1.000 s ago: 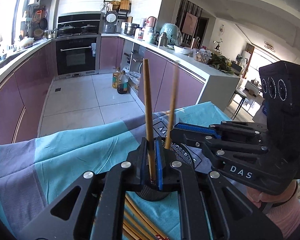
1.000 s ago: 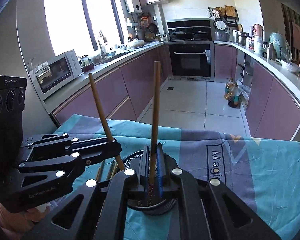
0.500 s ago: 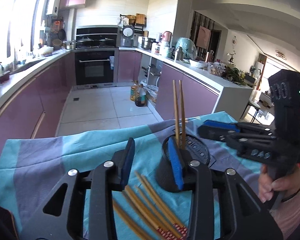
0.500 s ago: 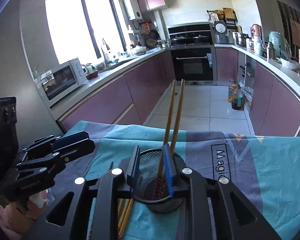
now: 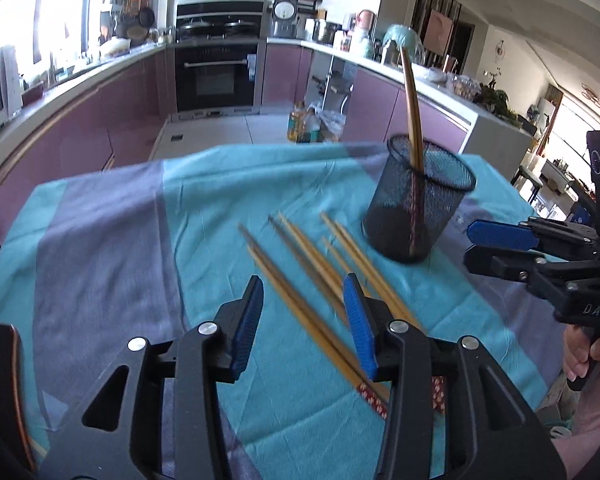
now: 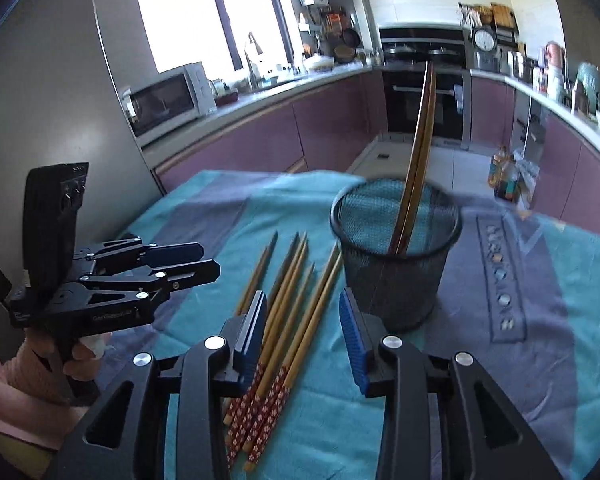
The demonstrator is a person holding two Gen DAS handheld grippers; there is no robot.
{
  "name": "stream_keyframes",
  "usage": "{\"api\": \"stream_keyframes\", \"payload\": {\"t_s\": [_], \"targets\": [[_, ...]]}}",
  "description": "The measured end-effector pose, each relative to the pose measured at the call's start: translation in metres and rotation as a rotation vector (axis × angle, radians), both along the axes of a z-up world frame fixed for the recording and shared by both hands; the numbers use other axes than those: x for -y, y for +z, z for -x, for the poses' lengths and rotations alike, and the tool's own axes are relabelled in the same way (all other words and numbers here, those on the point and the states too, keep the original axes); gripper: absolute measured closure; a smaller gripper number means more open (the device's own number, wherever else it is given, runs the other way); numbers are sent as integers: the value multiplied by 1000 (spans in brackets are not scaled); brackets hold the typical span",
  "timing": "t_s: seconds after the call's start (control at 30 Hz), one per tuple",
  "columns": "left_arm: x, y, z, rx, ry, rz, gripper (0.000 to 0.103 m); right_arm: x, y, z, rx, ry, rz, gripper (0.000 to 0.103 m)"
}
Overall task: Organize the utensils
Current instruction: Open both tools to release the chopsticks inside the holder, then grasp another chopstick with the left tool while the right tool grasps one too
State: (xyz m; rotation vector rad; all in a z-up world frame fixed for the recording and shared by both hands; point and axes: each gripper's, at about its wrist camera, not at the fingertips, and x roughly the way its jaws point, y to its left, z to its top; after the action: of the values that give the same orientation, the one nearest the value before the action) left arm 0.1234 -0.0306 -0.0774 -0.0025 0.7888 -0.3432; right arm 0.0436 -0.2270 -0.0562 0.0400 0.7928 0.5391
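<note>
We see a black mesh cup (image 5: 418, 208) standing upright on a blue and grey cloth (image 5: 112, 220). Two chopsticks (image 6: 420, 136) stand inside the cup, close together, and lean on its rim with the tips up. More chopsticks, which we call the loose sticks (image 6: 288, 308), lie flat on the cloth just beside the cup, roughly side by side. Their red patterned ends point toward the cameras, and their plain ends point toward the kitchen behind. How many they are we cannot count exactly, because the left view is blurred.

Our left gripper (image 5: 304, 320) hangs over the loose sticks with its blue pads wide apart, and it holds nothing. Our right gripper (image 6: 303, 326) is also spread apart and empty; its left pad is above the loose sticks and its right pad is near the foot of the cup. Neither gripper touches the cup. In each view the other gripper appears at the side, above the cloth, also with a gap between its fingers.
</note>
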Motion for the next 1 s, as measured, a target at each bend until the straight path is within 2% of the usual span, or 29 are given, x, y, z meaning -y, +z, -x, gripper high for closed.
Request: {"api": "stream_keyframes", "payload": {"t_s": [0.17, 0.37, 1.0], "targets": [[7, -27, 4, -66, -7, -4, 62, -7, -22, 0, -49, -27, 37, 68], [17, -42, 2, -110, -8, -16, 61, -16, -34, -3, -77, -38, 57, 68], [14, -50, 0, -143, -13, -24, 66, -21, -50, -7, -96, -73, 105, 68]]}}
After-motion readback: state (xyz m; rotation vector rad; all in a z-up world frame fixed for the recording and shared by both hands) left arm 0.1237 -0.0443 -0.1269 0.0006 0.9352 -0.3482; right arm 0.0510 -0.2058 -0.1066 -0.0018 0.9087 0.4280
